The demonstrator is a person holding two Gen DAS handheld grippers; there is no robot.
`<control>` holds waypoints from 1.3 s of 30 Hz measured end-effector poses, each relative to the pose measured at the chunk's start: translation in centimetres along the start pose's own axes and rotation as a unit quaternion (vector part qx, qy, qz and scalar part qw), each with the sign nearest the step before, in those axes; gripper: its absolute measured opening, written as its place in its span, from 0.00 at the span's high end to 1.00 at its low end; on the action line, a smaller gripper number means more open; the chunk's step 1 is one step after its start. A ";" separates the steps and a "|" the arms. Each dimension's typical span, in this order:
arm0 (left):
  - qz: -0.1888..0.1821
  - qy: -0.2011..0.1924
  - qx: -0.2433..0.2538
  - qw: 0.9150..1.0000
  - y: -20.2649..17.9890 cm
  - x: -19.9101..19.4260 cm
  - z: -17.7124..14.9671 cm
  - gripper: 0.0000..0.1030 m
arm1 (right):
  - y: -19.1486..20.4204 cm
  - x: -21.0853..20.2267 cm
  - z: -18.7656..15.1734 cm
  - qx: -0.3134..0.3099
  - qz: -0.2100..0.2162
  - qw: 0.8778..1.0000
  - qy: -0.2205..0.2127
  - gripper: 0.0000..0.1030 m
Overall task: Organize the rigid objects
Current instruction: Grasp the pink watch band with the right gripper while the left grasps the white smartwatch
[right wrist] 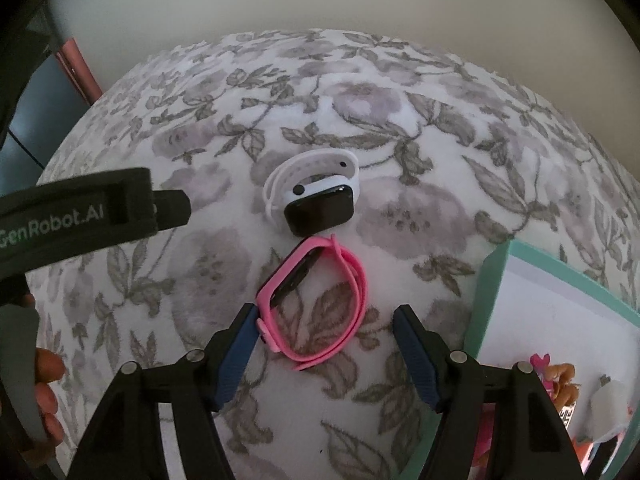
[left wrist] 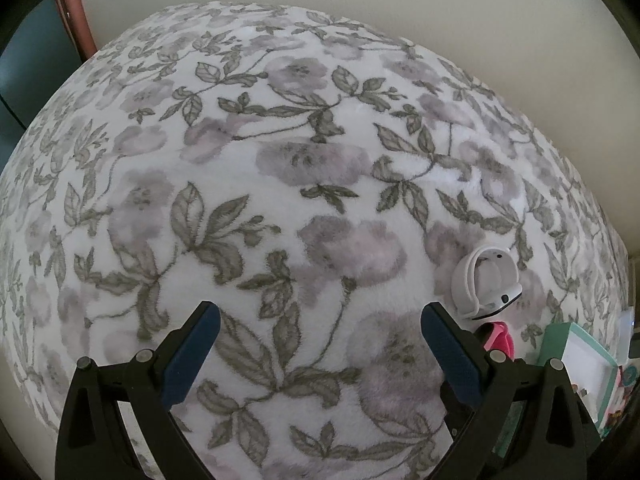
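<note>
A pink smartwatch lies on its side on the floral blanket, strap looped shut. Just beyond it sits a white smartwatch with a dark screen. My right gripper points down over the pink watch's near end, open. Its left finger is at the watch's case and its right finger stands apart. My left gripper hangs open above bare blanket with nothing between its fingers. In the left wrist view the white watch and pink watch lie just right of its right finger.
An open teal box with a white inside and colourful packaging lies at the right, also seen as the teal box. The other gripper's black housing and a person's hand fill the left side. A wall lies beyond the blanket.
</note>
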State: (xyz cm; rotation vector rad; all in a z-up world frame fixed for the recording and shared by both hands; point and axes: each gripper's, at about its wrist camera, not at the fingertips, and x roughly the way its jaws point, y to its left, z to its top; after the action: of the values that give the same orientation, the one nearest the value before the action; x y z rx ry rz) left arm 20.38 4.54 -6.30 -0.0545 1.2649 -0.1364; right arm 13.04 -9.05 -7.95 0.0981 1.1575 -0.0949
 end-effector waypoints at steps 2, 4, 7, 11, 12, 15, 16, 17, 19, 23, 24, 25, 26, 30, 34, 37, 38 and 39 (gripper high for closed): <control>-0.001 0.000 0.001 1.000 -0.1 0.1 0.0 0.03 | 0.1 0.1 0.0 -0.006 -0.007 1.000 -0.005 0.36; -0.002 -0.002 0.001 1.000 -0.4 0.0 0.0 0.03 | 0.0 0.0 0.2 -0.002 -0.003 1.000 -0.010 0.43; -0.005 -0.006 0.001 1.000 -0.7 0.0 0.1 0.03 | -0.5 -0.1 0.4 0.010 0.002 1.000 -0.015 0.45; -0.015 -0.014 -0.002 1.000 -1.3 -0.2 0.2 0.03 | -1.4 -0.2 0.4 0.026 0.019 0.999 -0.022 0.46; -0.022 -0.018 -0.005 1.000 -1.5 -0.3 0.3 0.03 | -1.7 -0.3 0.4 0.032 0.021 0.999 -0.024 0.46; -0.044 -0.024 -0.009 0.999 -2.2 -0.7 0.4 0.03 | -2.7 -1.1 0.5 0.047 0.025 0.998 -0.032 0.46; -0.052 -0.025 -0.009 0.998 -2.4 -0.7 0.4 0.03 | -3.1 -1.5 0.5 0.052 0.026 0.998 -0.038 0.46; -0.060 -0.026 -0.009 0.998 -2.7 -0.8 0.4 0.03 | -3.4 -1.8 0.7 0.055 0.027 0.997 -0.042 0.46; -0.069 -0.028 -0.005 0.997 -3.3 -0.8 0.4 0.03 | -4.2 -2.7 0.8 0.066 0.028 0.996 -0.052 0.46; -0.083 -0.031 0.001 0.996 -4.4 -0.8 0.6 0.03 | -5.4 -4.3 1.1 0.072 0.016 0.995 -0.070 0.46; -0.092 -0.030 0.001 0.995 -4.6 -0.7 0.5 0.03 | -5.8 -4.7 1.2 0.074 0.012 0.994 -0.074 0.46; -0.099 -0.028 0.001 0.995 -5.0 -0.5 0.5 0.03 | -6.2 -5.1 1.2 0.077 0.008 0.994 -0.077 0.46; -0.101 -0.028 0.002 0.994 -5.2 -0.4 0.5 0.03 | -6.7 -5.4 1.3 0.081 0.006 0.993 -0.080 0.46; -0.101 -0.027 0.022 0.994 -6.7 0.4 0.5 0.03 | -8.9 -6.8 1.3 0.106 0.008 0.990 -0.092 0.46; -0.106 -0.025 0.025 0.994 -7.7 1.1 0.5 0.03 | -10.5 -7.2 1.2 0.124 0.006 0.988 -0.095 0.46; -0.108 -0.026 0.034 0.993 -8.5 1.6 0.5 0.04 | -11.2 -7.2 1.0 0.135 0.010 0.987 -0.091 0.46; -0.106 -0.026 0.037 0.993 -8.6 1.8 0.5 0.05 | -11.4 -7.0 0.9 0.137 0.012 0.987 -0.089 0.46; -0.106 -0.026 0.037 0.993 -8.8 1.9 0.4 0.06 | -11.5 -7.0 0.9 0.137 0.013 0.986 -0.088 0.46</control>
State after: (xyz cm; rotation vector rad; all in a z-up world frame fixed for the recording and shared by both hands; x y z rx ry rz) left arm 20.73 -4.40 -6.99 -0.1266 1.1989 -0.3626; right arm 9.58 -20.37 -1.49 0.3428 0.9608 -0.2357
